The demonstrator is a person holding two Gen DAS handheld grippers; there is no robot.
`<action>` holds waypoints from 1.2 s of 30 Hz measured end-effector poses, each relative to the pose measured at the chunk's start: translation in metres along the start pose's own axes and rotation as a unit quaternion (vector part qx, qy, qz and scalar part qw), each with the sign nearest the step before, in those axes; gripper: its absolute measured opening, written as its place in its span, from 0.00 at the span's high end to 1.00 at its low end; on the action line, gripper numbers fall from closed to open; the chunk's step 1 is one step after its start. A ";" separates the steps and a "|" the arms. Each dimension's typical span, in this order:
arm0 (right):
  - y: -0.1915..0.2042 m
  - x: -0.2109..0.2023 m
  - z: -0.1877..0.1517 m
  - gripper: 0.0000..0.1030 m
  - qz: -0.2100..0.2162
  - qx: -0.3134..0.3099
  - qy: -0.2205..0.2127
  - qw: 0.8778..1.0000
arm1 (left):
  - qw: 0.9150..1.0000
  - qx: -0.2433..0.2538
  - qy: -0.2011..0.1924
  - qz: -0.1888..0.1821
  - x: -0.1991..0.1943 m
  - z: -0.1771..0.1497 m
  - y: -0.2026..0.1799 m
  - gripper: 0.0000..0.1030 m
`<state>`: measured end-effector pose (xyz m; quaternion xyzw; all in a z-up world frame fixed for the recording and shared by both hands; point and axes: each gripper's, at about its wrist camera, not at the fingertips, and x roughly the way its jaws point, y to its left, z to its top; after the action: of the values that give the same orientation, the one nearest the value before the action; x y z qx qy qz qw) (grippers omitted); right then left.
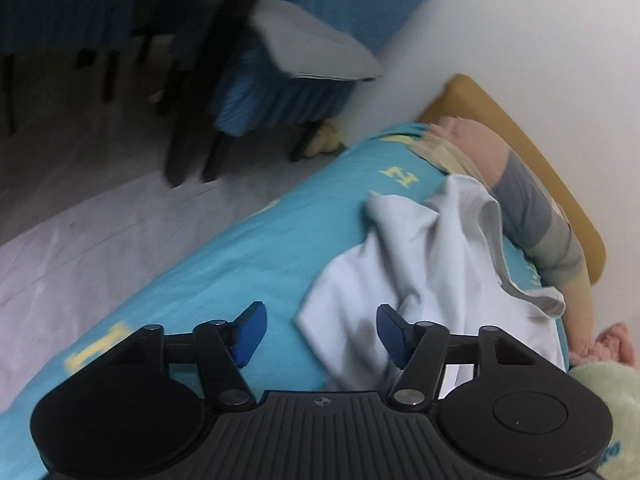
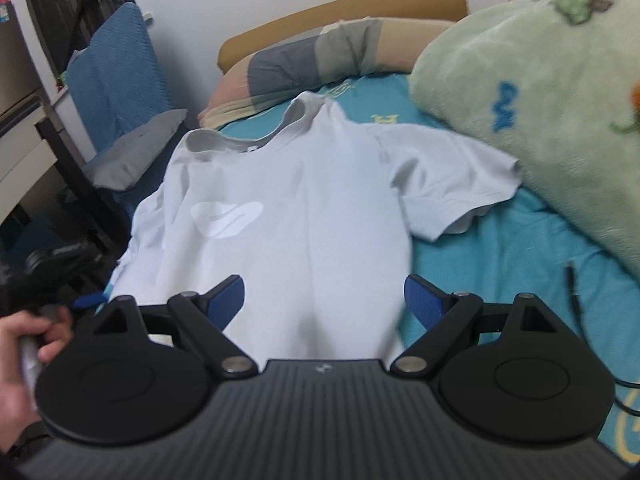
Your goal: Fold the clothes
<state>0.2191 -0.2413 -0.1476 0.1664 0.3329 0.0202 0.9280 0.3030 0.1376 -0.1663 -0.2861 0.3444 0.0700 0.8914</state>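
My right tool (image 2: 323,300) gapes wide over the T-shirt (image 2: 288,208) hem. The shirt's long axis runs straight ahead to the collar. My left tool (image 1: 320,332), also wide, sits at its side edge.

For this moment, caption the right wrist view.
Open right hand-held gripper over a white T-shirt spread on the blue bedsheet.

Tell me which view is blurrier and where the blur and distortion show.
Left wrist view is blurrier: the chair smears, though the T-shirt stays readable. Right wrist view is sharper on the T-shirt, soft at the blanket; fisheye bends both edges.
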 end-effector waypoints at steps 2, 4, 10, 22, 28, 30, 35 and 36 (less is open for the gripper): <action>0.001 0.009 -0.001 0.14 0.005 -0.005 0.005 1.000 | 1.000 0.002 0.005 0.004 0.010 0.003 -0.002 0.88; 0.002 0.013 -0.001 0.14 0.004 -0.009 0.004 1.000 | 1.000 0.003 0.013 0.001 0.014 0.014 -0.001 0.95; 0.000 0.012 0.001 0.14 -0.002 -0.015 -0.018 1.000 | 0.991 0.115 -0.044 0.053 -0.001 0.085 -0.019 0.96; 0.002 0.017 0.006 0.14 -0.031 -0.047 -0.043 0.997 | 0.947 0.190 -0.107 0.236 0.024 0.133 -0.003 0.67; 0.011 0.020 0.004 0.14 -0.015 -0.060 -0.043 0.997 | 0.972 0.177 0.019 0.153 -0.047 0.066 0.004 0.48; 0.015 0.020 0.003 0.14 -0.011 -0.068 -0.044 0.997 | 0.972 0.174 0.084 0.131 -0.084 0.030 0.011 0.47; 0.021 0.002 0.004 0.14 -0.001 -0.071 -0.053 0.996 | 0.961 0.112 0.221 0.124 -0.171 -0.059 0.047 0.40; 0.021 -0.003 0.004 0.14 0.001 -0.070 -0.055 0.996 | 0.956 0.096 0.242 0.133 -0.181 -0.074 0.054 0.40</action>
<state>0.2209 -0.2235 -0.1363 0.1019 0.2791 0.0349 0.9542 0.1069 0.1544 -0.1171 -0.1589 0.5902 0.0830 0.7871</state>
